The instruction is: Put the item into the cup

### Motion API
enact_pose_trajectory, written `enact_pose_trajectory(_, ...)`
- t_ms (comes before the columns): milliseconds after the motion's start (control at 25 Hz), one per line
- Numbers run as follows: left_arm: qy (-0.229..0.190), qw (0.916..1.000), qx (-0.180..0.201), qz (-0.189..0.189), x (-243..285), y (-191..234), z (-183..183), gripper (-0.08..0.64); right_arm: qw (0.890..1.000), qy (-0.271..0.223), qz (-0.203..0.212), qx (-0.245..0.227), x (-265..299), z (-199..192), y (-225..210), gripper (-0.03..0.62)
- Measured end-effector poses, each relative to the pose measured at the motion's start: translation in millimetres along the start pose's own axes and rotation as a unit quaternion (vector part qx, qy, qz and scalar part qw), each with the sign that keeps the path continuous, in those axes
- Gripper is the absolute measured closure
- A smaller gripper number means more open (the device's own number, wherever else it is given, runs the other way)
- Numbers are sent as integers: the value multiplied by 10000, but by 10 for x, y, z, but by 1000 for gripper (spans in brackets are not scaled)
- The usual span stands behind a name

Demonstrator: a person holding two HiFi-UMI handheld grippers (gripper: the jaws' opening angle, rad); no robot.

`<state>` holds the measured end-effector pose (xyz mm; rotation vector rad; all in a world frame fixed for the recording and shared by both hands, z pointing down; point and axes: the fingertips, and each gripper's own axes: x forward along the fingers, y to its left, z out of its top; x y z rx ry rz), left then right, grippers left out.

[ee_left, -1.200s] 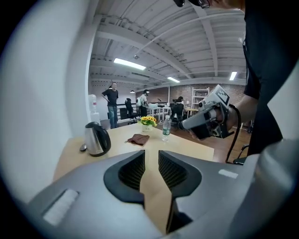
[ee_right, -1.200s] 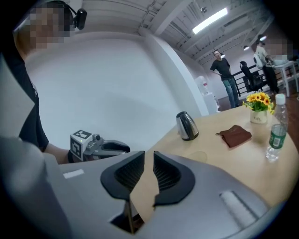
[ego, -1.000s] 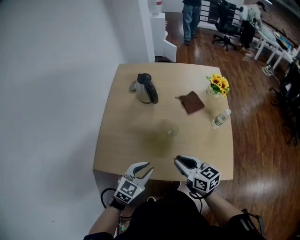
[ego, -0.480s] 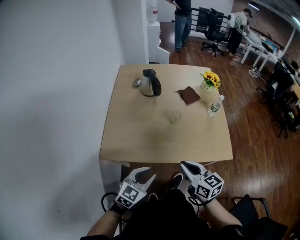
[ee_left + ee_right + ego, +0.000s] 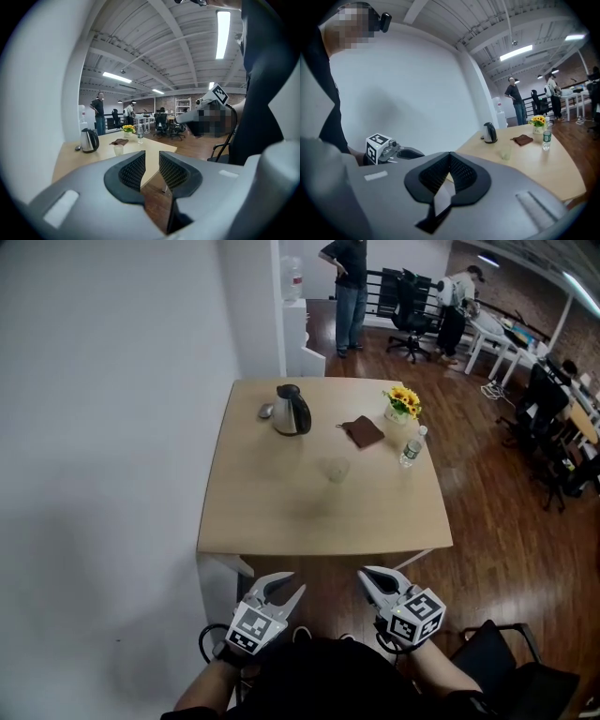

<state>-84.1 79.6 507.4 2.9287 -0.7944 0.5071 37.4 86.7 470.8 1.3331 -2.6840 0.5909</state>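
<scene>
cup (image 5: 336,469), clear, stands mid-table (image 5: 281,512), well apart from both grippers; brown cloth (image 5: 363,431) just beyond it, water bottle (image 5: 411,447) label too small to read. left gripper (image 5: 296,581) jaws apart, empty; right gripper (image 5: 364,576) jaws closed on nothing.

We look down on a light wooden surface (image 5: 281,517) with rounded corners. Toward its far left stands a metal kettle (image 5: 292,411) with a dark lid and handle, and a small grey object (image 5: 266,412) lies just beside it. A clear cup (image 5: 336,470) stands near the middle. Toward the far right we see a brown cloth (image 5: 363,431), a pot of yellow flowers (image 5: 404,403) and an upright water bottle (image 5: 411,447).
</scene>
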Motion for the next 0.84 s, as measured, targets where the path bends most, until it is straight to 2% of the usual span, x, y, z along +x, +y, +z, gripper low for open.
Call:
enact_pose_trajectory(440, -42, 9999, -92, 89, 27, -363, 72, 474, 9996, 36, 205, -182, -343, -7, 96, 583)
enact_pose_trajectory(840, -48, 9999, -9, 127, 63, -478, 124, 474, 9994, -38, 308, -166, -434, -18, 93, 583)
